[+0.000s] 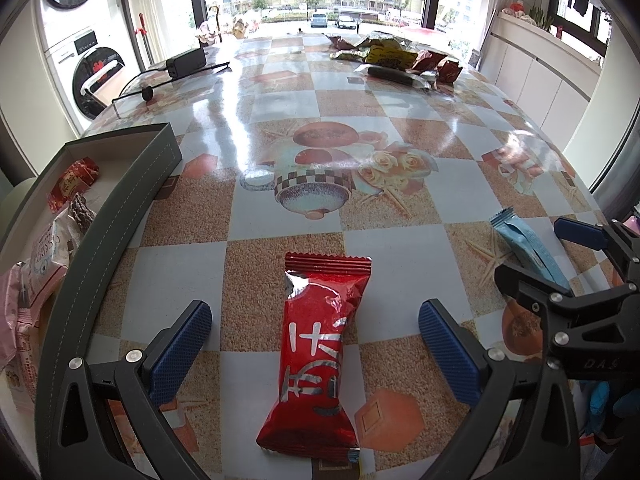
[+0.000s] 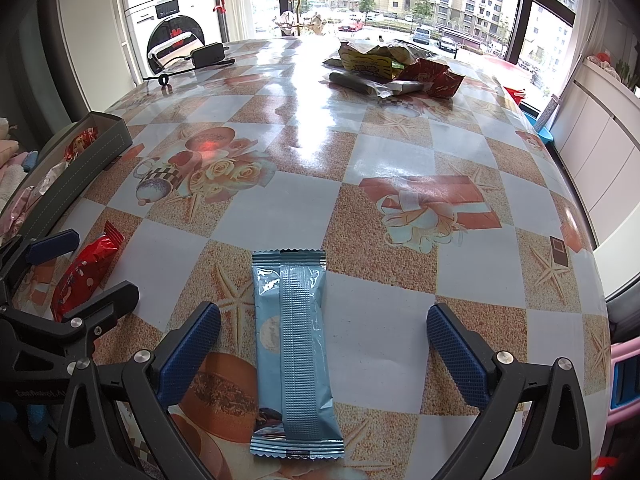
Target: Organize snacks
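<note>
Red packet [image 1: 316,356] lies flat on the bench [image 1: 320,128], between the wide-spread fingers of the left claw [image 1: 316,352], untouched. Blue packet [image 2: 294,356] lies likewise inside the wide right claw [image 2: 324,356]. A grey box [image 1: 120,208] at the left holds other snacks [image 1: 44,252].

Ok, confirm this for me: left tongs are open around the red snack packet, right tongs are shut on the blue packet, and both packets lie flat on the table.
One thing is wrong: the right tongs are open, not shut. The right wrist view shows the blue packet lying between the spread fingers, touching neither. The rest holds: left tongs open around the red snack packet, both flat on the table.
</note>
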The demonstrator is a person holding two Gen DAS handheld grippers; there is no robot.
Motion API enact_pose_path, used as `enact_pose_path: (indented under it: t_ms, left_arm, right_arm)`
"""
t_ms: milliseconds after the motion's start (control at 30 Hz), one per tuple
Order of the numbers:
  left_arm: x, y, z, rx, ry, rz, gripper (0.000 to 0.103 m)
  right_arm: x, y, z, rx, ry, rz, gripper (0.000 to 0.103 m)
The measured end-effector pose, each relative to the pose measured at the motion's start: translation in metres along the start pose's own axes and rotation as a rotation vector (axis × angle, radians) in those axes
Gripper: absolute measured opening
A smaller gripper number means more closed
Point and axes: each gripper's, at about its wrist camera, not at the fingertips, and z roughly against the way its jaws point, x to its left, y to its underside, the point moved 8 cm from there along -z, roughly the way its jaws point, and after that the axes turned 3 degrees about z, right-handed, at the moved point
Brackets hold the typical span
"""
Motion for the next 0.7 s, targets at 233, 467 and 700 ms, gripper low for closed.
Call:
enact_pose_path:
  t_ms: [233,467,700]
  left_arm:
    - [-0.008,0.007,0.001,0.154,-0.009,-0.045,0.103]
    - [-0.021,0.002,0.009,0.15,0.03,-0.075,0.056]
    - [-0.019,0.004,0.015,0.163,0.099,-0.002,0.022]
  right_arm:
    - [0.003,-0.003,-0.004,0.169,-0.024,0.041,0.103]
    - [0.003,-0.008,0.006,0.194,-0.049,0.029,0.028]
    - [-0.002,-0.005,0.02,0.17,-0.157,-0.062,0.025]
